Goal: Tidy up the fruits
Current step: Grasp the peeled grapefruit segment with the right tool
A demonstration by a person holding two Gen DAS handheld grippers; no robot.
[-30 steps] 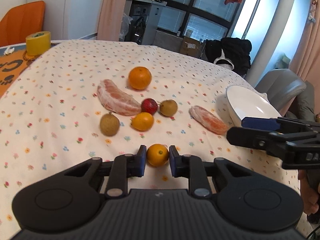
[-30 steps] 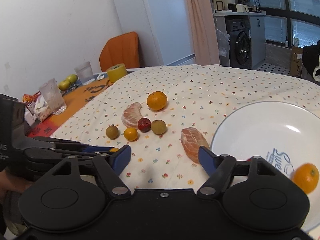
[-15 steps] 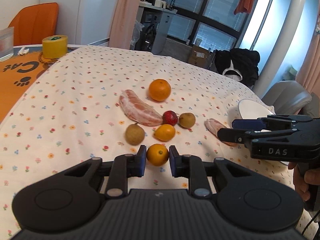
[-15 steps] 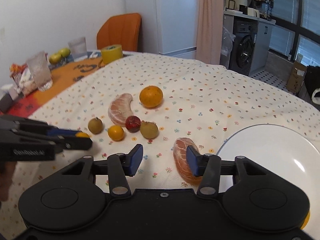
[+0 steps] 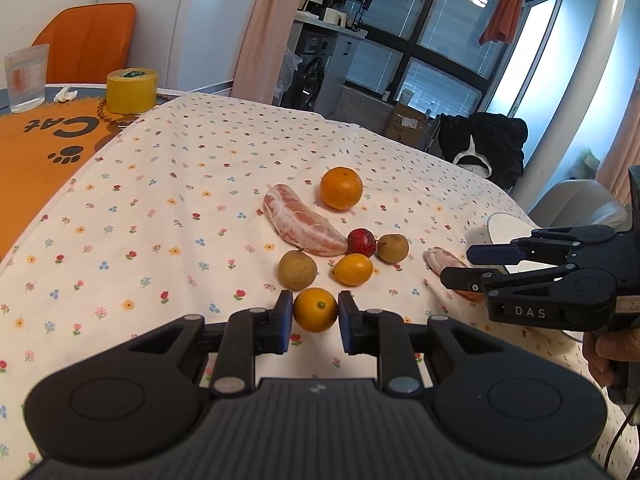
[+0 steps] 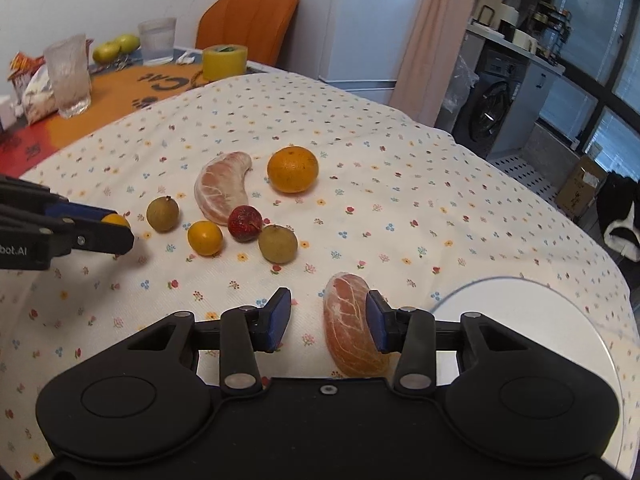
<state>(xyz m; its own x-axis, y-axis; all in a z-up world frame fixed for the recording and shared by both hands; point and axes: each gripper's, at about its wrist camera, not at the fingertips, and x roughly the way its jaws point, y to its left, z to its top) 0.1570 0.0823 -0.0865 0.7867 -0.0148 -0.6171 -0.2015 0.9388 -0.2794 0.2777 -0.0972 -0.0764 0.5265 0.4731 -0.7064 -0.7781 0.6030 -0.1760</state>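
Observation:
My left gripper [image 5: 315,322] is shut on a small orange [image 5: 315,307] just above the flowered cloth, near a brown longan [image 5: 297,270] and another small orange [image 5: 353,269]. Beyond lie a red fruit [image 5: 361,242], a second longan [image 5: 393,248], a long pomelo segment [image 5: 304,220] and a large orange [image 5: 341,188]. My right gripper [image 6: 326,320] is open and low over the cloth. A shorter pomelo segment [image 6: 348,324] lies between its fingers, close against the right pad. The white plate [image 6: 540,320] sits just to its right.
An orange cat mat [image 5: 36,148] at the far left carries a yellow tape roll [image 5: 131,91] and glasses [image 6: 69,76]. An orange chair [image 6: 248,20] stands behind. The table's right edge runs past the plate, with a grey chair [image 5: 576,204] beyond.
My right gripper swung left from over the plate to the short pomelo segment, and its fingers narrowed around it. My left gripper drew back a little, still holding the small orange.

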